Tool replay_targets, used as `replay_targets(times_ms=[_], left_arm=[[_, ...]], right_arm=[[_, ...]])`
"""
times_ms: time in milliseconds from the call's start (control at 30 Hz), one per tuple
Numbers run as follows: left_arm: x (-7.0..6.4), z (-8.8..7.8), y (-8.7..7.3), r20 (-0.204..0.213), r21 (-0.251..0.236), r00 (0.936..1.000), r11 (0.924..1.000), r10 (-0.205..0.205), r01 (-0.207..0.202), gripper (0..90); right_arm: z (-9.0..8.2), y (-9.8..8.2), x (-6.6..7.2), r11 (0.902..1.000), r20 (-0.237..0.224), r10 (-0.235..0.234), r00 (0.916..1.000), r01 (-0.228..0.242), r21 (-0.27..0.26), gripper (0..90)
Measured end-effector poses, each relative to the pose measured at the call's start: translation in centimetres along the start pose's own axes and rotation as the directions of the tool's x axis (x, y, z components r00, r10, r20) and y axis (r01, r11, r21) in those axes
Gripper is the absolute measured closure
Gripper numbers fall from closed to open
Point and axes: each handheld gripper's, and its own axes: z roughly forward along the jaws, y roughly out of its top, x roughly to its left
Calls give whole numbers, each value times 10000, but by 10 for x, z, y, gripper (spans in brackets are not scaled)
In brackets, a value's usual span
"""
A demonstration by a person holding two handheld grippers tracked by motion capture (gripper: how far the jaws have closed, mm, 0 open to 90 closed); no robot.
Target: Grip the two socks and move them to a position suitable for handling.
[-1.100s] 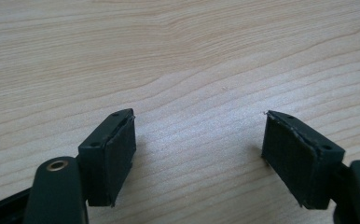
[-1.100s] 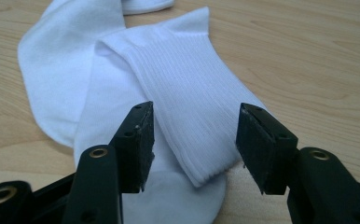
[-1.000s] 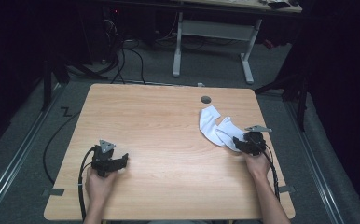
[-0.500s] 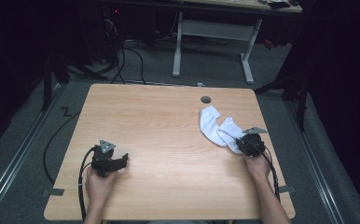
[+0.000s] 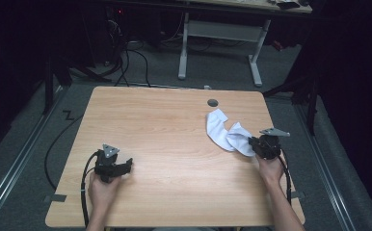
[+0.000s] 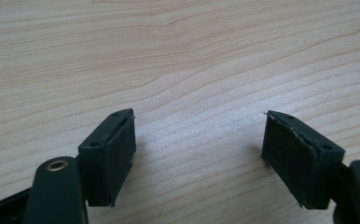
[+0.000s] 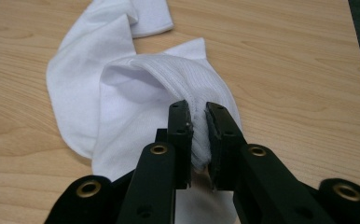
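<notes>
Where the bench (image 5: 174,144) nears its far right corner, a white sock (image 7: 122,93) is seen lying crumpled, its ribbed cuff pinched between the fingers (image 7: 180,135) of the right gripper (image 5: 266,146). These jaws have just been closing, and fabric is bunched tight between the pads; the cuff edge is judged to be chosen so the sock can be lifted or drawn out flat. Nearer the front left, the left gripper (image 6: 197,154) is held low over bare wood, fingers released and wide apart, nothing between them, apparently kept waiting until a second hold on the sock is needed.
</notes>
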Motion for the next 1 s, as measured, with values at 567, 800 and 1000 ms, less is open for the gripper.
replay_targets(times_ms=[567, 800, 1000], left_arm=[[0, 0, 0, -17, 13, 10000, 10000, 15, -15, 261], [0, 0, 0, -20, 10, 10000, 10000, 0, 0, 261], [0, 0, 0, -23, 3, 10000, 10000, -15, 15, 262]], right_arm=[[-55, 27, 41, 9891, -1402, -692, 9877, 496, -1388, 812], [-53, 30, 63, 9865, -1768, -1094, 9781, 851, -1399, 812], [-52, 29, 81, 9844, -2177, -1302, 9673, 1000, -1444, 812]])
